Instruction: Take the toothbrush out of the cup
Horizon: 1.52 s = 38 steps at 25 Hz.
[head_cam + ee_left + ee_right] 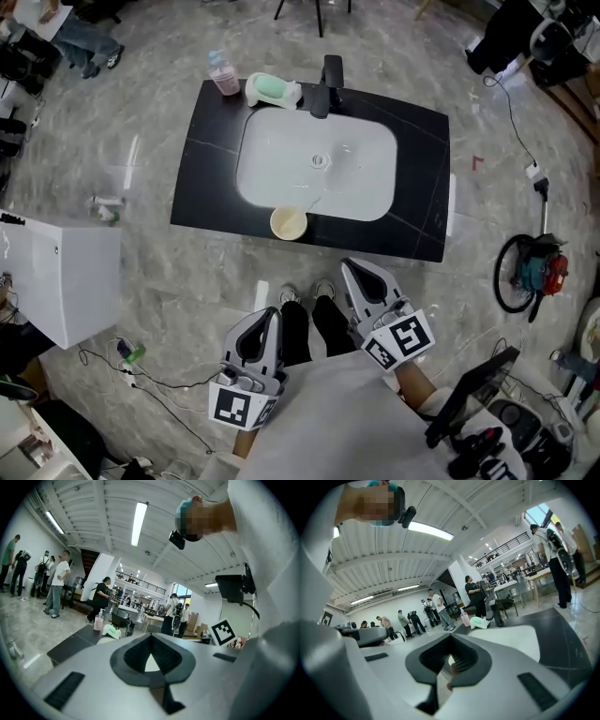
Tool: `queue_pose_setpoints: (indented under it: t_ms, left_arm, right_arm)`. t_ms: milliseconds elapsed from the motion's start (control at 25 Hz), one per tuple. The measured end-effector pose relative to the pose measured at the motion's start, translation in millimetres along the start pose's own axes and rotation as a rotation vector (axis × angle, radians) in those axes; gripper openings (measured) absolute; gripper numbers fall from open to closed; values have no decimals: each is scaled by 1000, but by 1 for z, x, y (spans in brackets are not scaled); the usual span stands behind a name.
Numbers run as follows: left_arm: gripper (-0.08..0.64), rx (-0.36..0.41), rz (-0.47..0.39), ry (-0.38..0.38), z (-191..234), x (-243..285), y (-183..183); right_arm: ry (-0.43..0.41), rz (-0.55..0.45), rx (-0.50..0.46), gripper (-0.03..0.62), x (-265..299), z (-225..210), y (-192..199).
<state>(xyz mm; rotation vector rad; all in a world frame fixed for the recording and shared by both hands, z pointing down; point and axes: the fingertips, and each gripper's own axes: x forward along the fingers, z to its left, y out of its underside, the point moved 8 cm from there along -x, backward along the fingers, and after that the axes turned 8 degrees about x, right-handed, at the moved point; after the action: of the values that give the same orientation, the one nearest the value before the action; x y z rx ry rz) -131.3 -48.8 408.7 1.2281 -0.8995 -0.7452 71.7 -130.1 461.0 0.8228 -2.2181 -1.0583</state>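
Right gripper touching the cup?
Apart. Head view: the right gripper is short of the counter; floor and black countertop lie between its tips and the cup.

Grey marbled floor (141,150), black sink counter (211,178)

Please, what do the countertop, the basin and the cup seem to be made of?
Countertop: black stone or a stone-look slab, with thin pale veins and a slight sheen.
Basin: smooth, glossy white, probably ceramic.
Cup: pale yellow and matte, likely plastic; too small to confirm.
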Motion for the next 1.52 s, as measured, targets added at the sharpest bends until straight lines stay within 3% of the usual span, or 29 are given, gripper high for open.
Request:
queue_pose_setpoints:
  t_ms: [480,640,920,1080,1520]
  left_arm:
    - [3,-122,127,-20,19,-15,52]
    - [3,-128,124,-21,18,-17,49]
    - [3,-124,133,-43,25,-20,46]
    - [3,-130,139,-46,27,-20,46]
    - [3,-142,156,-59,32,-20,47]
  right_arm:
    - [59,78,55,5,43,-23,40]
    - [70,104,112,9,55,-31,45]
    - [66,107,242,131,91,-50,49]
    - [73,85,280,133,112,-64,49]
    - [65,73,277,132,129,-72,53]
